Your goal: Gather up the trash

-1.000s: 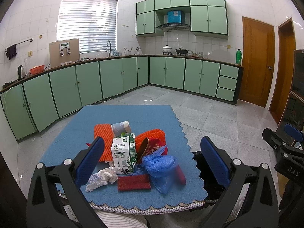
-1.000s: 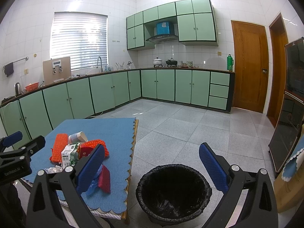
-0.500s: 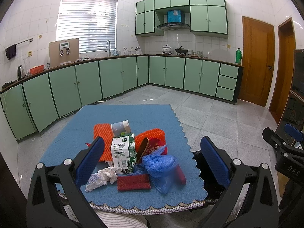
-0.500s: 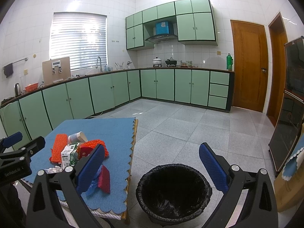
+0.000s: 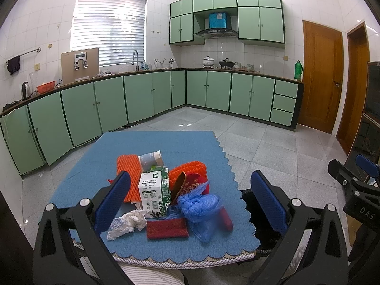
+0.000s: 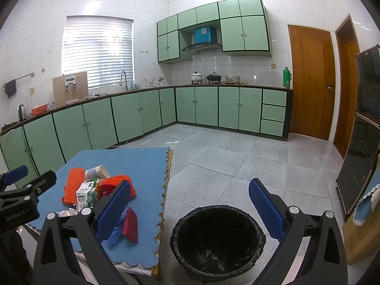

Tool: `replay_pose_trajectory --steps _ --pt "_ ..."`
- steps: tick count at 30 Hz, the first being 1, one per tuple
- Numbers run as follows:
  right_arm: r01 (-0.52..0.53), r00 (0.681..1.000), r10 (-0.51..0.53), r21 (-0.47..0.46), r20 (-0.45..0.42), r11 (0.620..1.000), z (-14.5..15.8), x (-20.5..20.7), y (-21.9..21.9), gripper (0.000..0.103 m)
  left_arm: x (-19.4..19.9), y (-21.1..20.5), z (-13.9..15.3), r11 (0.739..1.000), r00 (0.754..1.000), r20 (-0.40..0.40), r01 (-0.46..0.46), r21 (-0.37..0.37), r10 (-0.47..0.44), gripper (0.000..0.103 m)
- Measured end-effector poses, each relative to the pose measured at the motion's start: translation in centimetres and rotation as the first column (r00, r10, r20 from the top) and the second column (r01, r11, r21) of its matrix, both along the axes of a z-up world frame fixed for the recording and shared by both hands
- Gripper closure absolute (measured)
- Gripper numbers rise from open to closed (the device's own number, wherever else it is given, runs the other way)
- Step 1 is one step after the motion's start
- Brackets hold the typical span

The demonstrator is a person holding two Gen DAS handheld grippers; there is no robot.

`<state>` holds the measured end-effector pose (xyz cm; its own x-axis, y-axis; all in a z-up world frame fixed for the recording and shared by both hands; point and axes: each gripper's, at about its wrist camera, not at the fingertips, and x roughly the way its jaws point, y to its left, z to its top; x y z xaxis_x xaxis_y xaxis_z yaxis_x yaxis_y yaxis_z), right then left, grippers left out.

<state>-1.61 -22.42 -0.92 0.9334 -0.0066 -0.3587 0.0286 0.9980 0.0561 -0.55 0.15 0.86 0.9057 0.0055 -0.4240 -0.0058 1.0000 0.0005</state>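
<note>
A heap of trash lies on the blue-clothed table (image 5: 152, 142): a green and white milk carton (image 5: 154, 193), a crumpled blue plastic bag (image 5: 201, 207), a white paper wad (image 5: 127, 223), a dark red flat pack (image 5: 167, 229), orange foam nets (image 5: 127, 163) and a paper cup (image 5: 150, 158). My left gripper (image 5: 190, 201) hangs open above the table's near edge, nothing between its fingers. My right gripper (image 6: 190, 210) is open, held over the floor just in front of the black-lined trash bin (image 6: 217, 239). The carton (image 6: 86, 194) and nets (image 6: 72, 182) show at its left.
Green kitchen cabinets (image 5: 133, 99) run along the back and left walls. Two wooden doors (image 5: 321, 76) stand at the right. The grey tiled floor (image 6: 225, 156) stretches beyond the bin. A striped sleeve or lap (image 5: 147, 274) shows under the table's near edge.
</note>
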Motion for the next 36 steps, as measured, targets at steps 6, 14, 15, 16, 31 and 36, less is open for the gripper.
replay_pose_trajectory --steps 6,14,15,16,31,36 --pt "0.001 1.000 -0.001 -0.001 0.001 1.000 0.0 0.1 0.0 0.006 -0.3 0.2 0.3 1.000 1.000 0.002 0.001 0.000 -0.001 0.005" --pt "0.001 1.000 -0.001 0.000 0.000 1.000 0.0 0.1 0.0 0.006 0.6 -0.2 -0.7 1.000 1.000 -0.001 -0.002 0.000 0.002 0.005" --pt "0.001 1.000 -0.001 0.001 0.000 1.000 0.0 0.1 0.0 0.006 0.6 -0.2 -0.7 1.000 1.000 -0.001 -0.002 0.000 0.002 0.005" --pt "0.001 1.000 -0.001 0.001 0.000 1.000 0.0 0.1 0.0 0.006 0.6 -0.2 -0.7 1.000 1.000 -0.002 -0.002 0.000 0.002 0.005" --pt "-0.013 1.000 0.013 0.003 -0.003 1.000 -0.5 0.7 0.7 0.006 1.2 0.5 -1.3 1.000 1.000 -0.013 -0.013 -0.009 0.013 0.005" --pt "-0.050 0.998 0.050 0.008 -0.022 0.999 -1.6 2.1 1.8 0.006 1.6 2.3 -2.1 0.999 0.999 -0.002 -0.035 -0.016 0.035 0.005"
